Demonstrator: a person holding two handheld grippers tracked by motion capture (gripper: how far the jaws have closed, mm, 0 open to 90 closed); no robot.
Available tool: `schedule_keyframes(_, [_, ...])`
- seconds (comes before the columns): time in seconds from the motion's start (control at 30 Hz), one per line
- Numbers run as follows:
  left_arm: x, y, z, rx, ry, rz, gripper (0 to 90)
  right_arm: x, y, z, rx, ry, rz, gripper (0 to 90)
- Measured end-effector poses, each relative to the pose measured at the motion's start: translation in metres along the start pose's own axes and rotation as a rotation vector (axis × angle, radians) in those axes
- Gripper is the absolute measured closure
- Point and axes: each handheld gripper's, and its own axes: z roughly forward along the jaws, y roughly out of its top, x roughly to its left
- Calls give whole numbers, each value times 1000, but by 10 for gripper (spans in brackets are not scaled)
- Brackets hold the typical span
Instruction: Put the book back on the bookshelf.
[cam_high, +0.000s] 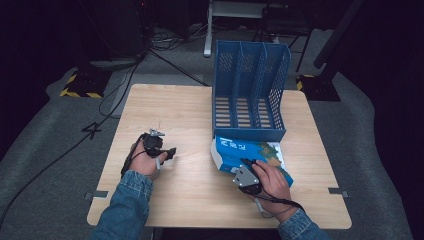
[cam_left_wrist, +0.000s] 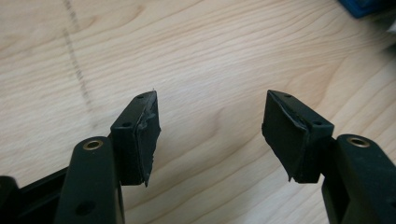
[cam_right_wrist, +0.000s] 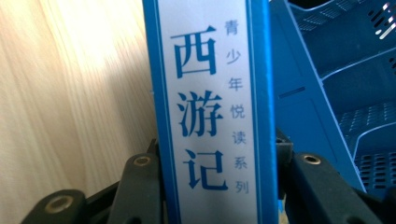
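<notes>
The blue three-slot file rack (cam_high: 250, 90) stands upright on the wooden table (cam_high: 165, 107), and all three of its compartments look empty, slatted floors bare, so nothing has been filed yet. The work in hand appears to be putting the blue book (cam_high: 250, 155) into that rack, and it stands at the pick-up stage: the book lies just in front of the rack's low front lip, with its near end seemingly lifted off the table, though the high view is too coarse to be sure. Carrying it over the lip and standing it in a slot are yet to be done. The right gripper (cam_high: 244, 169) is clamped on the book, jaws pressed to both covers with the white spine (cam_right_wrist: 210, 112), printed in blue Chinese characters, rising between them. The left gripper (cam_high: 167, 153), well to the left of the rack, is released, its black taped pads (cam_left_wrist: 147, 135) spread over bare wood.
</notes>
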Motion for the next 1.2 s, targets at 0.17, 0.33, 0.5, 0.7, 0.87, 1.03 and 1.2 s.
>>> schedule_keyframes(0.17, [9, -6, 0, 8, 24, -8, 360, -11, 4, -11, -35, 48, 84, 610])
schedule_keyframes(0.33, [14, -8, 1, 10, 104, 31, 347, -25, 5, -28, -93, 111, 177, 611])
schedule_keyframes(0.5, [16, -8, 4, -15, 99, 42, 332, -38, 1, -39, -154, 165, 263, 614])
schedule_keyframes(0.7, [20, -12, 9, -75, 86, 51, 301, -58, -8, -57, -253, 214, 412, 616])
schedule_keyframes(0.87, [21, -11, 10, -84, 88, 55, 297, -74, -21, -66, -343, 254, 532, 617])
schedule_keyframes(1.03, [19, -10, 11, -84, 96, 51, 296, -86, -35, -71, -399, 277, 630, 617])
schedule_keyframes(1.2, [18, -10, 11, -85, 96, 46, 296, -95, -52, -74, -448, 276, 737, 618])
